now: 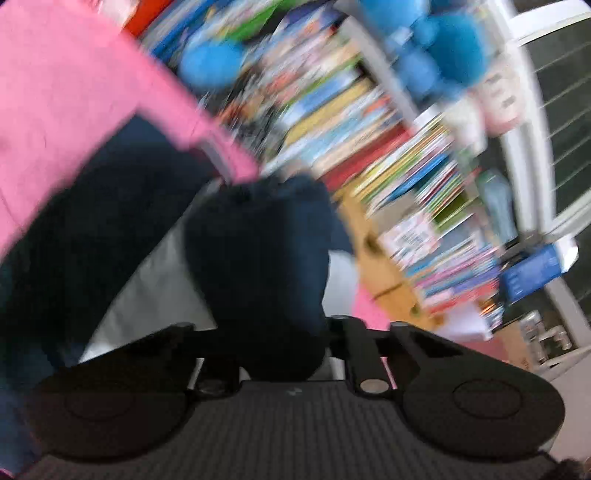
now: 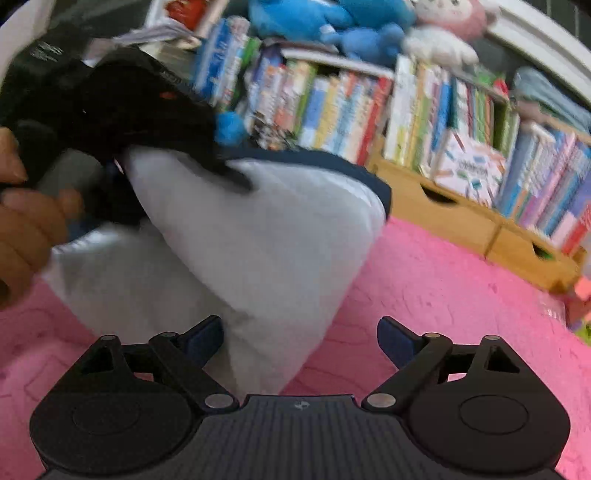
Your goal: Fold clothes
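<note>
Pink textured bedding (image 2: 443,280) spreads under and ahead of the right gripper (image 2: 300,338), whose blue-padded fingers (image 2: 205,339) stand wide apart with nothing pressed between them. The white cloth garment with a dark navy edge (image 2: 251,236) is raised off the bedding just ahead of this claw and a little to its left; its lower white fold hangs down into the gap between the spread fingers, close to the left one, though the pads do not grip it.

Up and to the left of the right claw, the left gripper (image 2: 229,173) pinches the top of the garment near its navy border, and a hand (image 2: 26,221) wraps the black handle behind it. From the left wrist view, badly smeared by blur, dark navy fabric bunches straight in front of the closed claw (image 1: 284,332), and white cloth shows below and to either side of it.

Beyond both claws stands a wooden bookshelf packed with colourful books (image 2: 424,122), with blue plush toys (image 2: 332,22) and a pink and white plush toy (image 2: 450,26) along its top.
</note>
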A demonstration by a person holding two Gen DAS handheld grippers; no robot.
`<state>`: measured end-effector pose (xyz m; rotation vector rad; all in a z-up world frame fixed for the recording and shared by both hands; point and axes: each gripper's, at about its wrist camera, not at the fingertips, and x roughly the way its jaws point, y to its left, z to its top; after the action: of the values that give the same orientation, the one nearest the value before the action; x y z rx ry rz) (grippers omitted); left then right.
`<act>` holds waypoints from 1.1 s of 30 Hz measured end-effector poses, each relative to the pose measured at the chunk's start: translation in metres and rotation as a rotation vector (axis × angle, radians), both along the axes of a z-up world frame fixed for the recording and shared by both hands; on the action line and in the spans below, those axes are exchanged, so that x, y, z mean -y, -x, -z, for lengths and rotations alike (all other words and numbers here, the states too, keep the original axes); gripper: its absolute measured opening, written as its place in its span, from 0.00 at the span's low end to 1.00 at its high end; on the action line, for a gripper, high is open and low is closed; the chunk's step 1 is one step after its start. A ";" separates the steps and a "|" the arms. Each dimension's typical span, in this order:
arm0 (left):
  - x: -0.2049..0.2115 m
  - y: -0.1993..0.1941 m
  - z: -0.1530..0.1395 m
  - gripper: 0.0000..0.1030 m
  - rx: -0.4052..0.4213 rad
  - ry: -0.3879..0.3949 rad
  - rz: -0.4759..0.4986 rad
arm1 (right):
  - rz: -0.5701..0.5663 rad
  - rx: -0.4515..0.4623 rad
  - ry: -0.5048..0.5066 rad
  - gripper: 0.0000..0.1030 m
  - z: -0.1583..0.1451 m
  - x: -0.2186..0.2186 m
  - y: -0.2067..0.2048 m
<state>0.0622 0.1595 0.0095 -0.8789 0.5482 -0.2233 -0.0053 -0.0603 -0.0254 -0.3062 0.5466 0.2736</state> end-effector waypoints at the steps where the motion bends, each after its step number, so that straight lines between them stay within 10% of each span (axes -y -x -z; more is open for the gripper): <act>1: -0.003 0.009 -0.007 0.07 0.049 -0.012 -0.012 | 0.012 -0.016 -0.015 0.89 0.001 0.003 -0.003; 6: -0.011 0.090 -0.024 0.07 0.186 -0.179 -0.149 | 0.027 -0.073 -0.080 0.96 0.005 0.013 -0.013; 19: -0.036 0.133 0.015 0.21 -0.008 -0.482 -0.222 | -0.009 -0.070 -0.066 1.00 0.002 0.004 -0.006; 24: -0.059 0.153 0.020 0.14 -0.156 -0.724 -0.435 | -0.007 -0.080 -0.082 1.00 0.002 0.005 -0.007; 33: 0.038 0.143 -0.022 0.22 0.214 -0.912 -0.201 | -0.008 -0.100 -0.111 1.00 0.003 0.011 -0.010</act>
<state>-0.0813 0.1213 0.0319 -0.0153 0.2999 0.1215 0.0048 -0.0710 -0.0288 -0.1876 0.6260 0.3268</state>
